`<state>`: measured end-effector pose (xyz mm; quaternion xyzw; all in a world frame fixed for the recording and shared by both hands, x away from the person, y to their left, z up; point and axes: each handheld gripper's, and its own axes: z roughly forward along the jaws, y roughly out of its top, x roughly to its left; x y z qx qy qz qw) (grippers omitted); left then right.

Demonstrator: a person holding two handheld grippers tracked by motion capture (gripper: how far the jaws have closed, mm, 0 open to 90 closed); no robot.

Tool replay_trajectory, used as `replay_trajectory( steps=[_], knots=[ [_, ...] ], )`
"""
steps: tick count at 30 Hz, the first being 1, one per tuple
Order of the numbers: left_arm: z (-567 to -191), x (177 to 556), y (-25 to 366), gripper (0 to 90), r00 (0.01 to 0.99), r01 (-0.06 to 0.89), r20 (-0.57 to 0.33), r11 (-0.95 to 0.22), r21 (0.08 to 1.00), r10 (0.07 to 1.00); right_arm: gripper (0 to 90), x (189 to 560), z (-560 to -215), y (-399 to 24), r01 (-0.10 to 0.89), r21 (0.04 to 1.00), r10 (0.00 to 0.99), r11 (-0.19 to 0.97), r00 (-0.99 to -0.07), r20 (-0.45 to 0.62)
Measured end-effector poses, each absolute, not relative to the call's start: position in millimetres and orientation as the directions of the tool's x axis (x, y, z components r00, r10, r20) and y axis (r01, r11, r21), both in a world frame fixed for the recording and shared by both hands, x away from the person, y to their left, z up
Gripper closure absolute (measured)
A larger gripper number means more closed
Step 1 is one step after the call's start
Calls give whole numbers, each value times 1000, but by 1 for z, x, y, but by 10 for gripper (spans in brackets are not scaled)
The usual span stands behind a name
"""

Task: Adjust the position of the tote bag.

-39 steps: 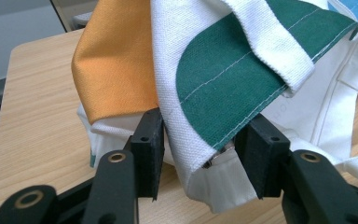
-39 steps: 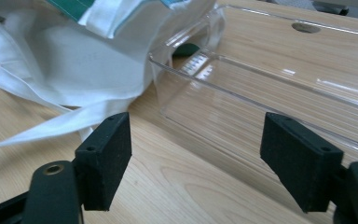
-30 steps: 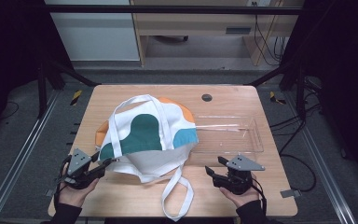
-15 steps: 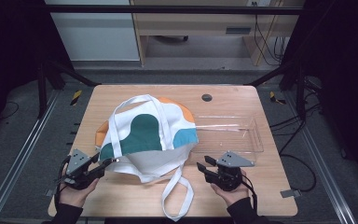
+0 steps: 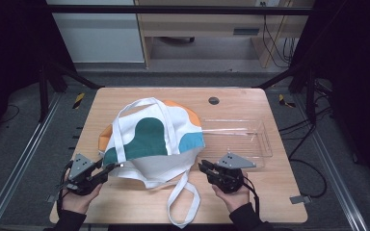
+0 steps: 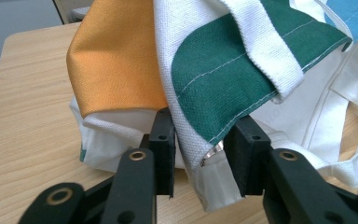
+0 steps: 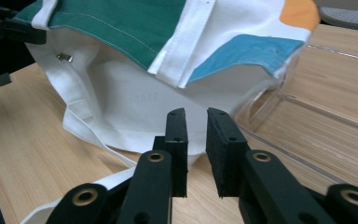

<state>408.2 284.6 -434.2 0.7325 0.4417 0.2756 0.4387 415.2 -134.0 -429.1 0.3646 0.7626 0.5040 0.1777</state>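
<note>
Bag (image 5: 154, 139) mouth faces the near table (image 5: 270, 192) edge; left gripper (image 6: 200, 154) closing around its hem, right gripper (image 7: 196, 140) narrowing, empty, just short

I am looking at my two handheld tools. The left gripper (image 5: 110, 168) is showing a matte black body with a grey three-cornered plate on top, and a black cable is looping from it at about seven o'clock. The right gripper (image 5: 204, 167) is wearing the same grey plate and black frame, its cable trailing at five o'clock. Up close, the fingers (image 6: 164, 140) are appearing as flat black rectangular pads with small screw holes, and brass-coloured rivets are ringing the black link arms behind them. Dark sleeves are covering both of my forearms to the wrists.
</note>
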Motion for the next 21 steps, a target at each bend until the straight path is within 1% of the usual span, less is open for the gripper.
replay_trajectory(
  steps=[2,5,6,7,12,13,21],
  knots=[
    [-434,408,284,682,457,408,15,-224,885,889,833,418,-428,-128,372,898,727,234,-681,92],
    [-434,408,286,747,448,413,6,-213,885,894,872,421,-427,-121,366,897,716,247,-692,86],
    [-434,408,286,749,448,413,6,-213,885,894,872,421,-427,-121,366,897,716,247,-692,86],
    [-434,409,287,750,447,415,1,-209,885,894,900,423,-426,-117,366,895,704,255,-704,87],
    [-434,408,286,766,443,415,7,-213,885,896,900,426,-425,-109,363,896,693,257,-715,91],
    [-433,408,287,785,437,416,7,-209,885,899,900,427,-425,-105,360,896,692,259,-716,87],
    [-433,409,288,805,428,422,6,-205,883,904,900,432,-429,-93,363,893,696,268,-714,81]
  ],
)
